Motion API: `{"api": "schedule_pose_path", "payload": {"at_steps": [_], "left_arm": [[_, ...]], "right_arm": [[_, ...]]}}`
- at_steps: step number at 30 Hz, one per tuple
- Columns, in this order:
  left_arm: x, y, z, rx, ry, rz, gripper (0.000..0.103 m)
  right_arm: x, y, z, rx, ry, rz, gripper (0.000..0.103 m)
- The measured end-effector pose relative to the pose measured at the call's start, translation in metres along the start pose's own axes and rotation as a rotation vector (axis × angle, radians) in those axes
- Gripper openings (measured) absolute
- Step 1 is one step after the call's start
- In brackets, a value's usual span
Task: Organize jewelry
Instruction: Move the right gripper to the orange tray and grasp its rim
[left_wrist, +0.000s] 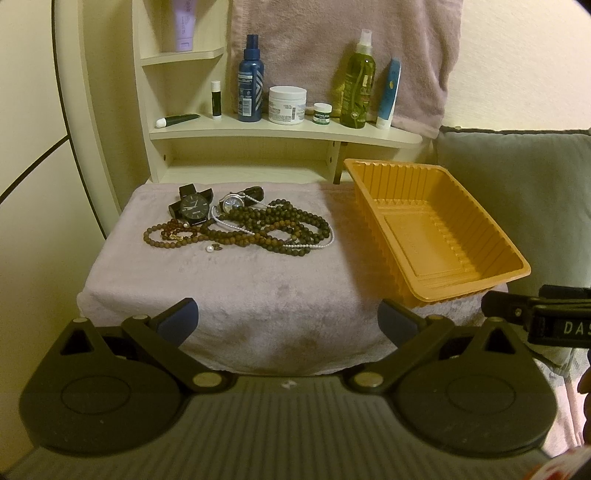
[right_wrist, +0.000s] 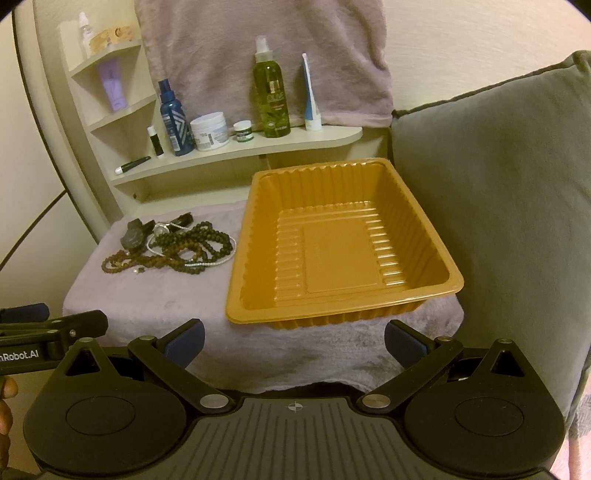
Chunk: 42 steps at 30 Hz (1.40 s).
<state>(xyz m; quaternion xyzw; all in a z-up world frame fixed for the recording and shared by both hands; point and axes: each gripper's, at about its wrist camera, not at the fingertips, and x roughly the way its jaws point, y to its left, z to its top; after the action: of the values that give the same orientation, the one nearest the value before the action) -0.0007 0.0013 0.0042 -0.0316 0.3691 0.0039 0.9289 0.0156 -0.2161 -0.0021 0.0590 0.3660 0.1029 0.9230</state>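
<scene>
**Both grippers spread, jewelry piled on towel, tray empty**

Right now the left gripper (left_wrist: 288, 321) hangs at the near edge of the towel-covered stand (left_wrist: 236, 295), jaws spread wide, nothing between the blue pads (left_wrist: 181, 319). The right gripper (right_wrist: 293, 341) is the same: jaws apart, empty, at the stand's near edge just in front of the orange tray (right_wrist: 236, 295).

The jewelry sits in a tangle toward the far-left part of the stand: a black watch (left_wrist: 192, 210), a silver-faced watch (left_wrist: 233, 203) just beside it, dark bead strands (left_wrist: 280, 229) looped over each other, a lighter brown bead strand (left_wrist: 166, 230) on the left end, and a thin white bead chain (left_wrist: 321, 243) threaded through the pile. A loose pearl (left_wrist: 209, 249) lies at the near side of the heap, touching nothing I can tell.

The tray occupies the right side of the stand, its near-right corner overhanging the edge, inside bare. It's near the bead pile but apart from it.

Behind, a shelf (left_wrist: 258, 131) carries bottles and jars. A grey cushion (right_wrist: 498, 206) stands right of the tray.
</scene>
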Motion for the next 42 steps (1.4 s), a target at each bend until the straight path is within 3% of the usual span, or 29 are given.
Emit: {"api": "schedule_pose_path", "payload": {"at_steps": [11,21,23,32,42], "left_arm": [[0.013,0.010,0.002,-0.027,-0.023,-0.026,0.102],[0.034,0.017,0.010,-0.027,-0.075,-0.048,0.102],[0.036,0.014,0.011,-0.011,-0.095,-0.057,0.102],[0.055,0.007,0.014,-0.006,-0.098,-0.080,0.101],[0.077,0.004,0.019,-0.022,-0.077,-0.102,0.101]], "right_arm": [[0.002,-0.024,0.002,0.009,-0.082,-0.071,0.103],[0.027,-0.078,0.016,0.006,-0.147,-0.167,0.102],[0.033,-0.085,0.018,0.005,-0.147,-0.170,0.092],[0.069,-0.115,0.026,0.009,-0.102,-0.149,0.066],[0.102,-0.132,0.032,0.016,-0.052,-0.125,0.045]]}}
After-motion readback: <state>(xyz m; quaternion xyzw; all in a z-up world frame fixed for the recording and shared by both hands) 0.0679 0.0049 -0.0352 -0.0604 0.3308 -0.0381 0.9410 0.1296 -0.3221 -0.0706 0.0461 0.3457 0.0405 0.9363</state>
